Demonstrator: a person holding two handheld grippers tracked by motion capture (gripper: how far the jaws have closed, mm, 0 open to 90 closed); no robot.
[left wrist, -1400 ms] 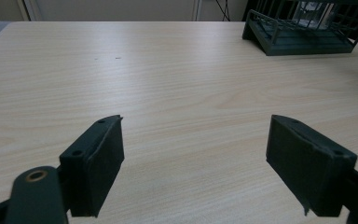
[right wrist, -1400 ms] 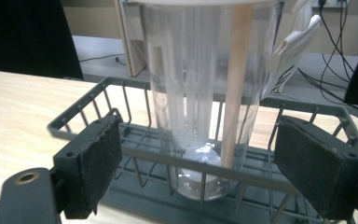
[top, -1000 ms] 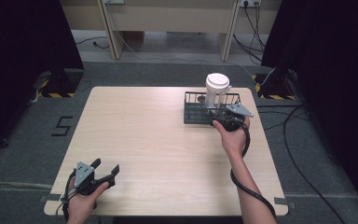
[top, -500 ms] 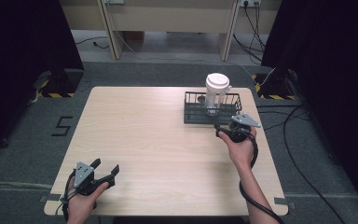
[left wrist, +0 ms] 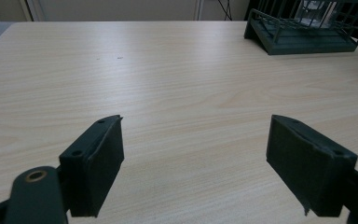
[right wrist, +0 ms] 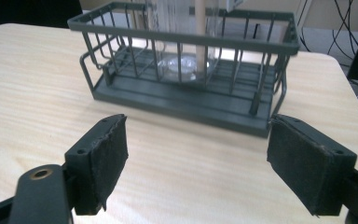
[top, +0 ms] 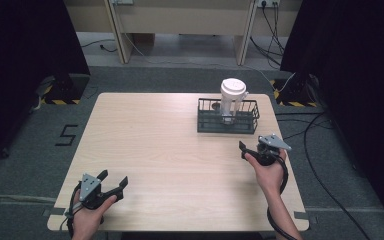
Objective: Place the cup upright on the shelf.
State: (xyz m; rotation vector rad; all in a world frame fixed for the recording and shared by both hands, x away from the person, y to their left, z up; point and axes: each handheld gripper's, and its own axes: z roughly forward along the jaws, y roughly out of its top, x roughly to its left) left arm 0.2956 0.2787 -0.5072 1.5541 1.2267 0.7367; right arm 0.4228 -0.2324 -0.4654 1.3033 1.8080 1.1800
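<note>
Since a clear lidded cup (top: 232, 99) stands upright in the wire basket (top: 227, 127) at the table's (top: 170, 150) far right | right gripper (right wrist: 196, 163) held wide open, empty, near the basket | left gripper (left wrist: 193, 163) wide open, empty, well apart | cup judged light, slick, crushable; best gripped gently mid-wall.

Dark green wire basket (top: 228, 121), white-lidded, seemingly clear cup (top: 231, 100), pale wood table (top: 170, 150).

The left tool (top: 114, 184) is held low in the left hand (top: 87, 217), jaws spread wide. The right tool (top: 243, 148) is held with jaws wide apart, gripped by the right hand (top: 267, 170).
</note>
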